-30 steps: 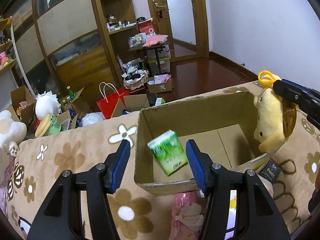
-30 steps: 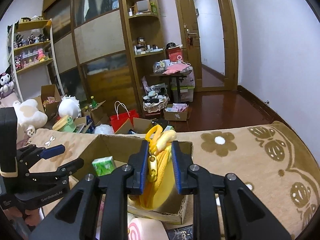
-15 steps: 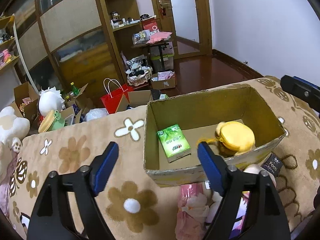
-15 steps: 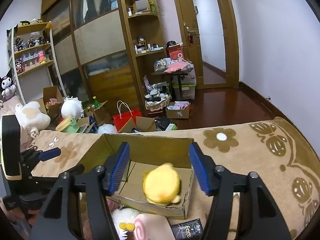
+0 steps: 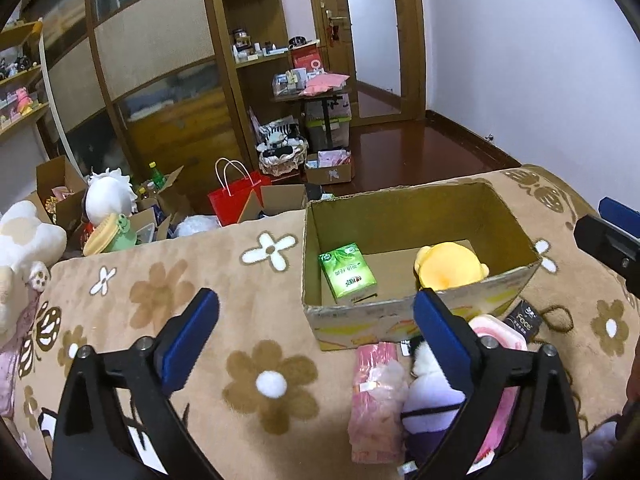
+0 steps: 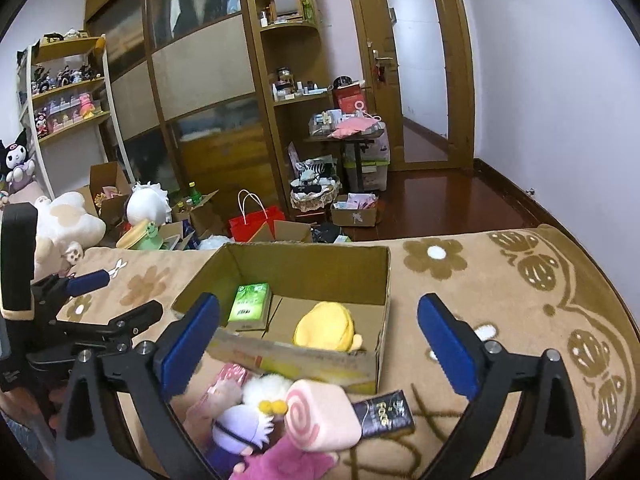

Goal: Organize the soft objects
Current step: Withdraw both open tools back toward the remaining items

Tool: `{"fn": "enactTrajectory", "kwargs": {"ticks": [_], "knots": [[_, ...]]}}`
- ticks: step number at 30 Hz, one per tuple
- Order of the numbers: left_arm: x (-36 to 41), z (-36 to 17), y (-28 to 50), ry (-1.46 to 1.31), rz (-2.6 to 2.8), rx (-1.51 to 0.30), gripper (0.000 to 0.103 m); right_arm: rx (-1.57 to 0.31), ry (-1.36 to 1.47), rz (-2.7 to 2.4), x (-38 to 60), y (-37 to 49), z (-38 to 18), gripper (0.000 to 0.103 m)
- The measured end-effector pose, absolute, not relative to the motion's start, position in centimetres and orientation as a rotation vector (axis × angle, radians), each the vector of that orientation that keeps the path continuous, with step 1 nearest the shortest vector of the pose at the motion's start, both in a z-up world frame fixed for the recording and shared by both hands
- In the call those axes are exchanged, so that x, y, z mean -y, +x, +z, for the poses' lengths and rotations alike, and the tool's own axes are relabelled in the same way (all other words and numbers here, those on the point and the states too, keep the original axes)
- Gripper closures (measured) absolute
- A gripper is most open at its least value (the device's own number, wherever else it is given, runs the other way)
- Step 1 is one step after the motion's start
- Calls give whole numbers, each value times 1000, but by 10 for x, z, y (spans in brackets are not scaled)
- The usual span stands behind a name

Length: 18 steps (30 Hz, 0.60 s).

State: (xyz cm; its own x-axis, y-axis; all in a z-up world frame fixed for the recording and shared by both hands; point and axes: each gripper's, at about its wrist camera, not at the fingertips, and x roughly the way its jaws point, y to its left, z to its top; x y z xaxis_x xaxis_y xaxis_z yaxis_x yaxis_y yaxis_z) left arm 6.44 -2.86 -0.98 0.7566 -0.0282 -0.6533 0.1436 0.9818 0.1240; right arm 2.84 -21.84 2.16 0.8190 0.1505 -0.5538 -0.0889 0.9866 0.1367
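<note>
Lighting and picture quality: even, warm indoor light; heavy fisheye distortion.

Soft shadows are seen inside the cardboard box point(image 5: 416, 216). Glare is noted on the wooden floor point(image 6: 448, 200). Straight lines of the door frame point(image 5: 416, 36) are bowed, and corners are vignetted black. The plush toys point(image 6: 280, 420) nearest the lens are slightly blurred in the right wrist view.

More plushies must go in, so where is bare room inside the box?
Bare floor shows in the cardboard box between the green tissue pack and the yellow plush, and behind both. Its front outside is crowded by the pink swirl plush.
</note>
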Motion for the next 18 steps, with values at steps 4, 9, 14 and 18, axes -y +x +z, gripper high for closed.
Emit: {"fn": "enactTrajectory", "kwargs": {"ticks": [4,9,14,18], "knots": [[28,-7,55,176,-94,-724,3,-612,125,111,219,16,22,0],[26,-7,48,163,-103,-768,3,-644,156,93,223,3,18,0],[24,-11,46,162,-112,-817,3,-674,178,77,225,-7,12,0],[26,-19,48,182,-111,-862,3,-690,193,67,228,-11,8,0]]}}
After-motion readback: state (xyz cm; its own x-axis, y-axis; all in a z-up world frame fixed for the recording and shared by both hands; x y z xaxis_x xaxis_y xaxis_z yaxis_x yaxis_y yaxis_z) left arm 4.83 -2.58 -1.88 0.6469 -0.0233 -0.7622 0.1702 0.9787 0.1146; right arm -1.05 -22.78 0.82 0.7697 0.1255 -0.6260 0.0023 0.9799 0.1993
